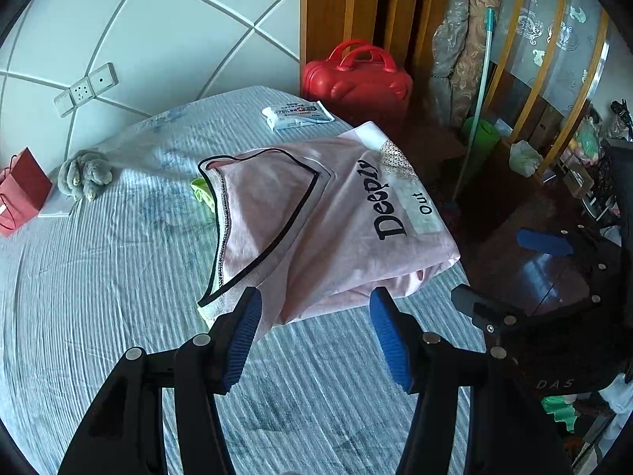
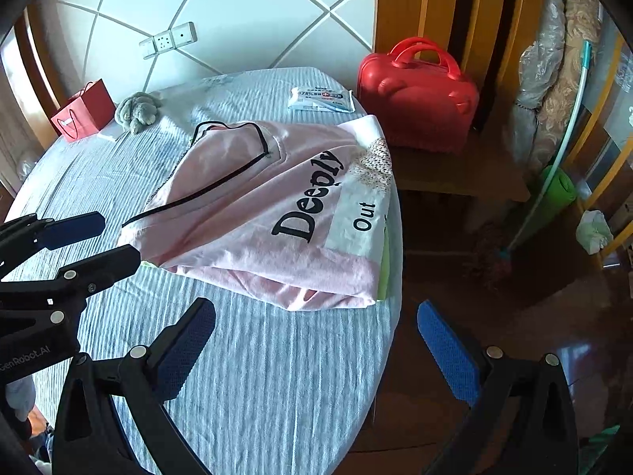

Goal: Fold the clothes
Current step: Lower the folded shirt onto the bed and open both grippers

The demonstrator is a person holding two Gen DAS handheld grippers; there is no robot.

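Left wrist view first: your left tongs are spread wide with nothing between the pads, hovering just short of the near hem of the pink T-shirt. The neckline with the black trim sits ahead and to the left of them, the "Deeply" print ahead and to the right. The shirt lies on the striped bedsheet, already doubled over, with something lime green peeking out from under it.

Over on the right wrist view, your right tongs are released too, hanging past the bed's edge. The shirt's folded corner is just ahead, between the fingers' line of sight.

Looks to me like you're between folds. For the next one I'd guess you pinch both near corners and carry them toward the collar, keeping the layers together so the stack doesn't slide off the edge.
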